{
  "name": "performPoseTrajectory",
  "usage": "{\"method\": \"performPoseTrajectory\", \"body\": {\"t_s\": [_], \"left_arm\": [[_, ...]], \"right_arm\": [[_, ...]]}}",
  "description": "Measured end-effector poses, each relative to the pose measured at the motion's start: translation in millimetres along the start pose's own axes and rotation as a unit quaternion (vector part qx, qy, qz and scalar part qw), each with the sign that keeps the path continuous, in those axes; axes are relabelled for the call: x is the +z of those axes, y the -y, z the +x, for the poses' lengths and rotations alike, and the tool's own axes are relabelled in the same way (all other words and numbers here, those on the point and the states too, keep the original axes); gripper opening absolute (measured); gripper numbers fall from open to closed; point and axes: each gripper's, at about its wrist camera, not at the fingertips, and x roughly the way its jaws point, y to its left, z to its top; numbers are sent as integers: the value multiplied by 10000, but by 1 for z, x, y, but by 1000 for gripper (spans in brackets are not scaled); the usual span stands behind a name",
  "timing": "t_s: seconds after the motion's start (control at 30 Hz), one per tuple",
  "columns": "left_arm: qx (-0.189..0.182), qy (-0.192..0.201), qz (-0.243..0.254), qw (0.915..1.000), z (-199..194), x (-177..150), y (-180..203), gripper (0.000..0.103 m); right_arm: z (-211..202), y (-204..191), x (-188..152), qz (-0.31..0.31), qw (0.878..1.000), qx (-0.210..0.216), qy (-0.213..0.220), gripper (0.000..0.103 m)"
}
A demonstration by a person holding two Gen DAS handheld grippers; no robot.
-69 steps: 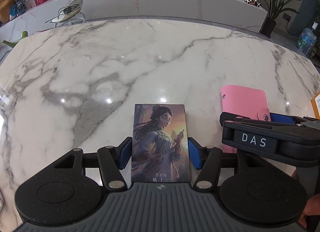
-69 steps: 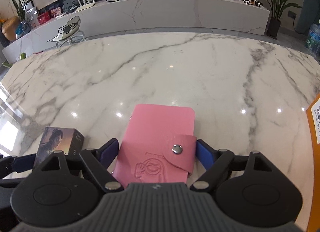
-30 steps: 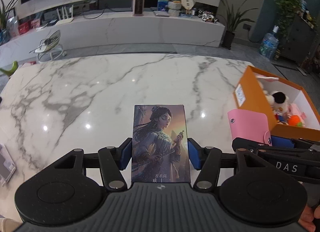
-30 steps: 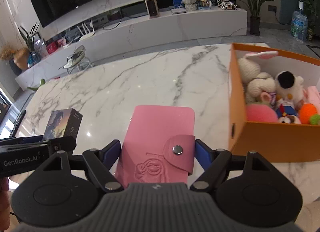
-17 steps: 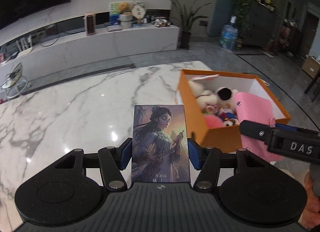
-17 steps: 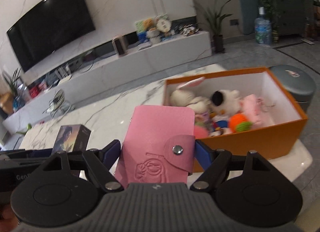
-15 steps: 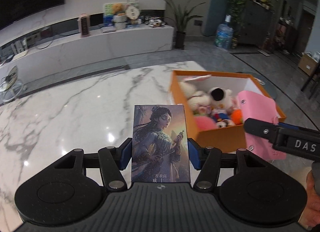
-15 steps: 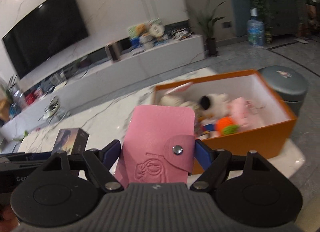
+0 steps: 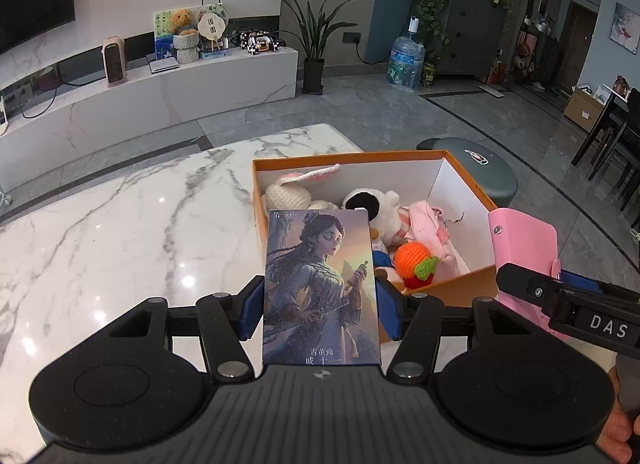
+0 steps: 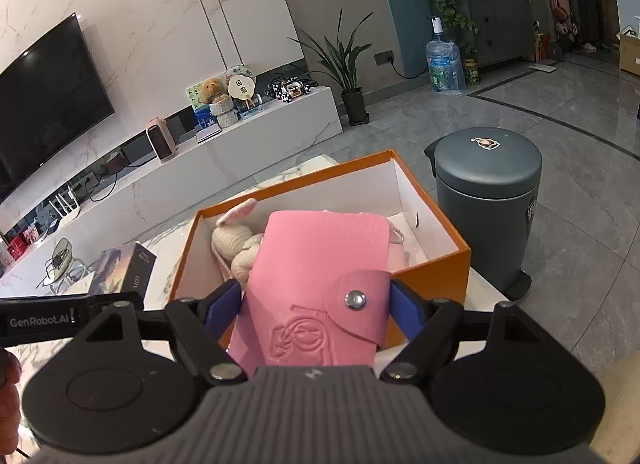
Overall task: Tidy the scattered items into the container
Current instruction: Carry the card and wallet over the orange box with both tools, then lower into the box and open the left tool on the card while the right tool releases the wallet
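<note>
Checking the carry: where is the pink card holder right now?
Clamped in the right gripper, the pink card holder hangs before the orange box, right of the illustrated box.

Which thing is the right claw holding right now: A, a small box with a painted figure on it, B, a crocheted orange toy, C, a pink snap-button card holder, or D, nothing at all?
C: in the right wrist view the right claw has its blue pads pressed on both sides of the pink card holder, carried in front of the orange box; the illustrated box is in the left claw.
</note>
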Motion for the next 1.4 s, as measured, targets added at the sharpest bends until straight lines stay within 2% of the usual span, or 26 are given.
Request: {"method": "performPoseTrajectory", "body": {"t_s": [0.3,0.6,1.0,1.1,1.2,1.4], "left_arm": [[-24,-49,-2,10000,26,16,1,66],[-328,-188,57,9993,66,27,3,66],[-428,-509,263,9974,117,23,-5,67],[-400,-511,320,9974,121,20,-6,67],[-353,-499,432,9972,123,21,-4,67],[-451,-594,500,9960,124,20,-2,67]], "right_arm": [[34,8,15,-100,9997,186,-82,81],[79,9,37,-289,9993,216,-58,81],[151,16,42,-307,9972,186,-663,81],[159,14,38,-536,9947,169,-857,81],[161,12,34,-726,9936,95,-862,81],[161,16,32,-722,9934,61,-891,82]]}}
